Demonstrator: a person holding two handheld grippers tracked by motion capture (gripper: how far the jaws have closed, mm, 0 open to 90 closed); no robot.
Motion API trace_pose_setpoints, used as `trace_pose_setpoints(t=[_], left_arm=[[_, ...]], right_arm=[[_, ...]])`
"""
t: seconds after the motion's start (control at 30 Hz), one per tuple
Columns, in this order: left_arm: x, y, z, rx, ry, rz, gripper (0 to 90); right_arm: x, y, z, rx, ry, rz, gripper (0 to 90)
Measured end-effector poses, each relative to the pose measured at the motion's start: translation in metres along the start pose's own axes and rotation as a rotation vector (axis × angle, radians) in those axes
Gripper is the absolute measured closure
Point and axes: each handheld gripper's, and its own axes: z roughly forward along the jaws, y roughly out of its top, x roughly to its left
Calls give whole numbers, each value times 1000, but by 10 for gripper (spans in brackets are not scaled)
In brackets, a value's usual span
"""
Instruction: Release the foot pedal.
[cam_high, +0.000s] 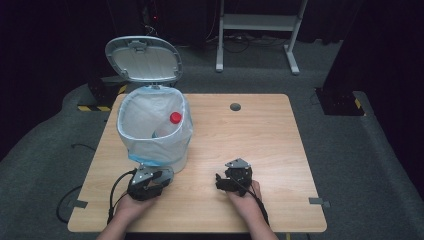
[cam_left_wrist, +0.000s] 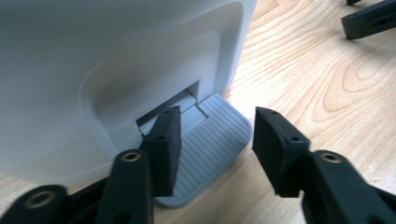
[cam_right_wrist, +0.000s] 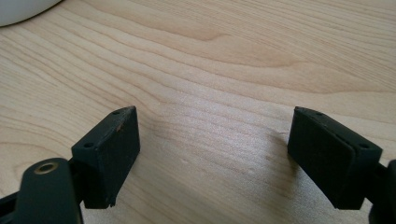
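A white pedal bin (cam_high: 155, 131) lined with a pale bag stands on the left of the wooden table (cam_high: 265, 135), its lid (cam_high: 144, 59) tipped up and back. Inside it lies a clear bottle with a red cap (cam_high: 175, 117). My left gripper (cam_high: 167, 175) is at the bin's foot. In the left gripper view its jaws (cam_left_wrist: 215, 126) stand apart over the grey ribbed pedal (cam_left_wrist: 210, 144), the left one against the pedal's hinge end below the bin's wall (cam_left_wrist: 93, 56). My right gripper (cam_high: 220, 181) sits low over bare wood, open (cam_right_wrist: 212, 121) with nothing between its jaws.
The bin's edge (cam_right_wrist: 18, 9) shows at the top left of the right gripper view. The right gripper's jaws (cam_left_wrist: 369, 18) appear far off in the left gripper view. A round cable hole (cam_high: 235, 106) lies near the table's far edge. Dark floor and a white frame (cam_high: 257, 22) lie beyond.
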Motion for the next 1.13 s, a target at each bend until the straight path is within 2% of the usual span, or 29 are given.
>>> trace_pose_setpoints(t=[0.1,0.13,0.2,0.27,0.37,0.47,0.5,0.53,0.57,0.6,0.63,0.67,0.7,0.77,0.8,0.83,0.87,0.93,1.13], left_arm=[[1,-2,-5,-31,2,-11,420],[1,-4,-9,-66,-5,-18,404],[1,-7,-17,-102,-13,-19,368],[3,-10,-24,-102,-1,-4,358],[11,-13,-34,-107,40,-10,351],[30,-19,-41,-69,115,5,349],[30,-19,-41,-69,115,5,340],[43,-23,-39,7,157,5,312],[47,-25,-37,36,164,-1,294],[47,-25,-37,36,164,-1,280],[53,-24,-33,85,149,-49,280],[53,-24,-30,115,144,-66,249],[53,-23,-28,126,153,-66,216],[48,-22,-26,115,166,-37,207],[49,-23,-27,112,157,-45,206],[51,-24,-27,115,149,-73,192],[52,-24,-28,116,158,-80,177],[52,-24,-27,116,160,-68,169],[51,-24,-28,119,153,-74,166]], right_arm=[[1,1,1,-1,-10,8,161],[1,1,1,-2,-12,9,161],[2,2,2,0,-18,16,158],[2,2,2,1,-22,20,156],[2,2,2,1,-25,22,155],[3,2,2,1,-29,27,158],[3,2,2,1,-29,27,158],[4,2,2,0,-35,32,160],[4,2,2,-1,-36,32,162],[4,2,2,-1,-36,32,162],[4,2,2,-2,-38,34,161],[4,2,2,-2,-40,36,163],[5,1,2,-2,-42,38,164],[5,1,1,-3,-44,40,168],[5,1,2,-3,-44,40,168],[5,1,2,-3,-44,40,168],[5,1,1,-3,-44,42,168],[5,1,2,-4,-46,39,169],[6,1,2,-3,-47,40,169]])
